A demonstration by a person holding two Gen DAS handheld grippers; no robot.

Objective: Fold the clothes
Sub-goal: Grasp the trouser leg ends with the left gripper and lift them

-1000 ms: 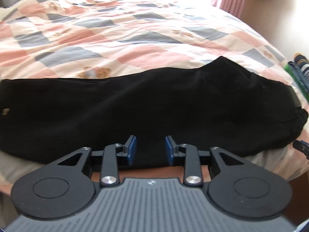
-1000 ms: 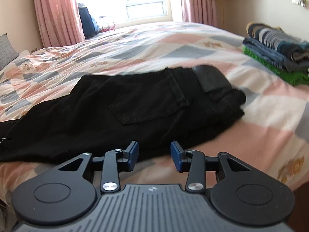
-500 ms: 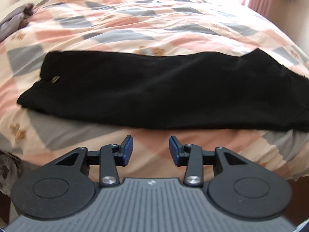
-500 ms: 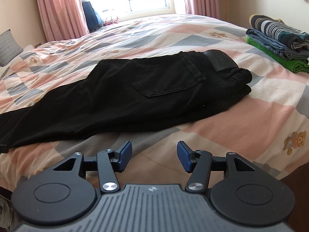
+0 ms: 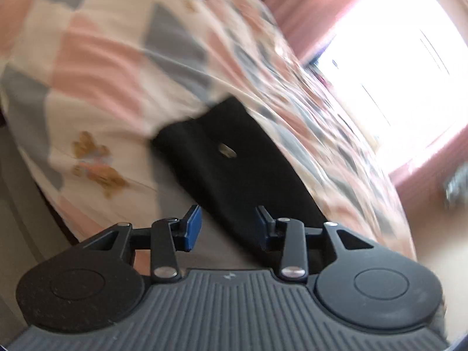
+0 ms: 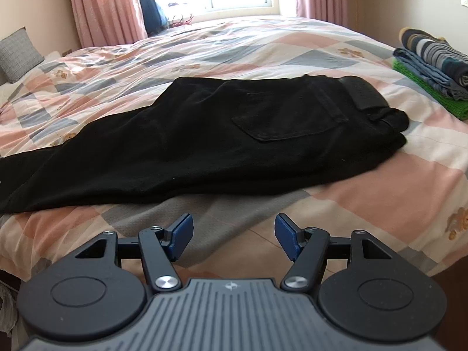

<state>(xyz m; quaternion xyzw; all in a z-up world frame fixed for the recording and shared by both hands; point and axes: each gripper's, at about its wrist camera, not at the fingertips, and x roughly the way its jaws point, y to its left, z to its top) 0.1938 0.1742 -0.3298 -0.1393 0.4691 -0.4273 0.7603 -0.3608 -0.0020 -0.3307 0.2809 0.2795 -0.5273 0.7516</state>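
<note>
Black trousers [image 6: 204, 140] lie folded lengthwise across the checked bed, waistband and back pocket to the right, legs running off to the left. My right gripper [image 6: 234, 235] is open and empty, held back from the near bed edge, short of the trousers. In the blurred, tilted left wrist view the leg end of the trousers [image 5: 234, 169] lies close in front of my left gripper [image 5: 228, 225], which is open and empty with its jaws just above the near hem.
A stack of folded clothes [image 6: 433, 64] sits at the right edge of the bed. A grey pillow [image 6: 17, 52] lies far left. Pink curtains and a bright window stand behind the bed [image 6: 263, 44].
My left gripper swung left and tilted toward the trouser leg end. My right gripper drew back from the trousers and opened wider.
</note>
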